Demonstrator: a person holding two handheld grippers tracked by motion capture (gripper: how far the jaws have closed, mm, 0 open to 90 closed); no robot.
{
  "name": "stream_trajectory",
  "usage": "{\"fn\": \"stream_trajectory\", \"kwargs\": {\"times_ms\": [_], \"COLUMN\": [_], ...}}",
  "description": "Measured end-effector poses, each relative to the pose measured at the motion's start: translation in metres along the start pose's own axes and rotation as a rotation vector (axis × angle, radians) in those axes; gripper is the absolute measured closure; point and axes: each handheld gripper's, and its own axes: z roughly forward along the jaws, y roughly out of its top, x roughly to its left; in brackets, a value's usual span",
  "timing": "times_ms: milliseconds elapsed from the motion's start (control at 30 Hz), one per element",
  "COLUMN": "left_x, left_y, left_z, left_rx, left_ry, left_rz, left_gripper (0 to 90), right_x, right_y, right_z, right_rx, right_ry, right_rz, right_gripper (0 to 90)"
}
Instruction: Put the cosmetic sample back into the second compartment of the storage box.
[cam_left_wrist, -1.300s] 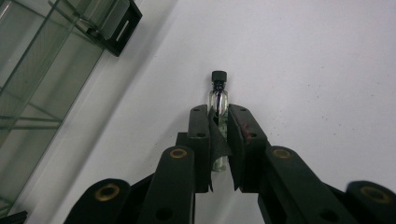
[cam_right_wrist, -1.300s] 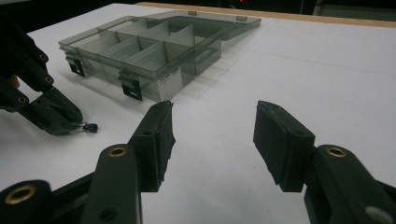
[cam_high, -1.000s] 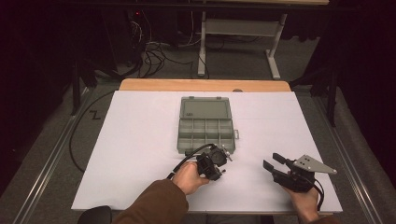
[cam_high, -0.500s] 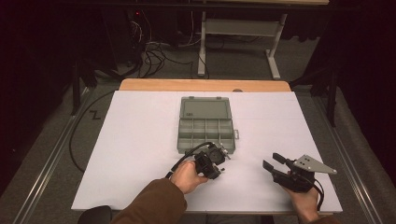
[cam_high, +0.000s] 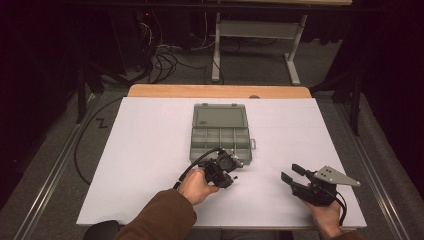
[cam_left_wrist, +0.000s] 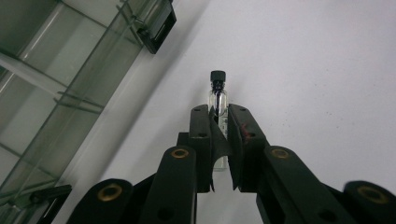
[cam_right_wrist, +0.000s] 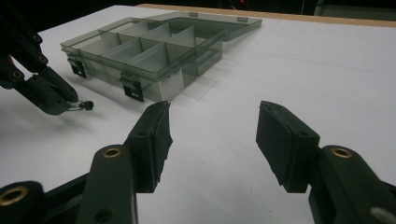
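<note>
The left gripper (cam_left_wrist: 219, 121) is squeezing a tiny clear glass bottle with a black cap (cam_left_wrist: 218, 93). The little bottle is thin and see-through, just beside the smoky grey plastic box with compartments (cam_high: 220, 135). The right gripper (cam_right_wrist: 212, 140) is spread wide, grasping nothing, farther from that box.

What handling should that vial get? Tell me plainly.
The vial looks like thin clear glass, so probably fragile: squeeze gently. It is small, likely light. Round and smooth, it may slip between the left tongs or roll if dropped on the table.
</note>
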Motion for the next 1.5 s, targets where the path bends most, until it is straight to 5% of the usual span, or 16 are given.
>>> {"fn": "stream_trajectory", "kwargs": {"times_ms": [967, 1500], "left_x": [0.025, 0.040], "left_y": [-0.001, 0.008], "left_z": [-0.025, -0.040], "left_rx": [-0.057, -0.079], "left_ry": [-0.002, 0.035], "left_rz": [-0.074, -0.097], "left_gripper": [80.5, 80.5], "right_x": [0.002, 0.001], "right_y": [0.000, 0.000], "right_z": [0.002, 0.003], "right_rx": [0.009, 0.011], "right_ry": [0.007, 0.006], "right_rz": [-0.006, -0.009], "right_gripper": [45.2, 45.3]}}
